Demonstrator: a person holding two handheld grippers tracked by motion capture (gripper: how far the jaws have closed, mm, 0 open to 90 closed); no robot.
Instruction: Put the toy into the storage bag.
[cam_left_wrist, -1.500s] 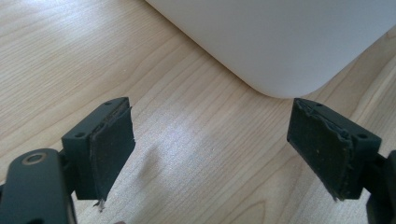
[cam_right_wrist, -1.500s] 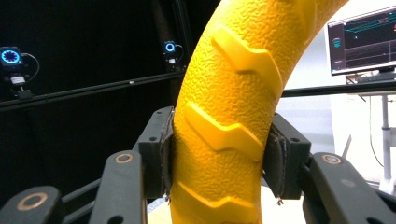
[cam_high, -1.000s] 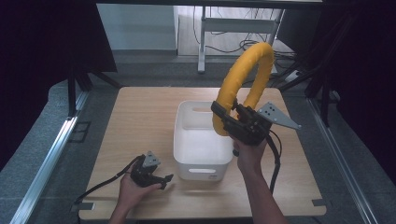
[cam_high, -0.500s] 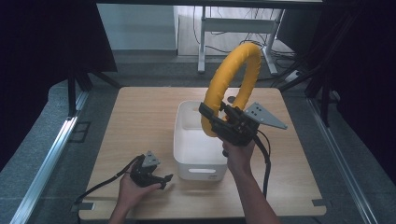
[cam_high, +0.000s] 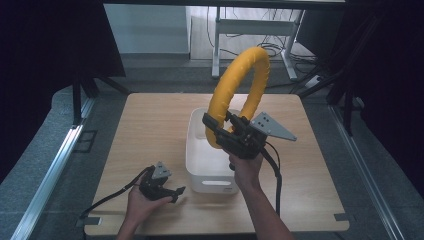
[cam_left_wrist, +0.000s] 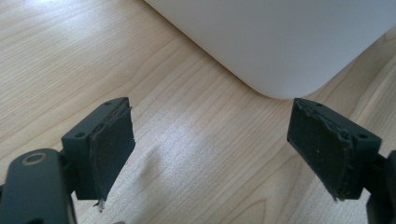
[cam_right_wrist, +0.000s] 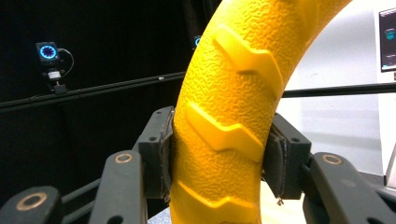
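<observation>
The wooden table (cam_high: 150, 130) carries a white plastic bin (cam_high: 210, 165) with smooth walls and rounded corners, directly below the right gripper (cam_high: 220, 132) and just ahead of the left gripper (cam_high: 167, 192), whose jaws stand wide apart with nothing between them. The right gripper's jaws are clamped on the yellow ring (cam_high: 237, 90), a thick pebbled hoop with raised chevron ridges standing upright above that gripper. I judge the lift done; lowering the ring into the bin and letting go remains.

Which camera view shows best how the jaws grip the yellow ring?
The right gripper view: both pads press the yellow ring from either side, its raised tread plain. The high view shows the whole ring upright above the white bin, with the right gripper at its lower part.
</observation>
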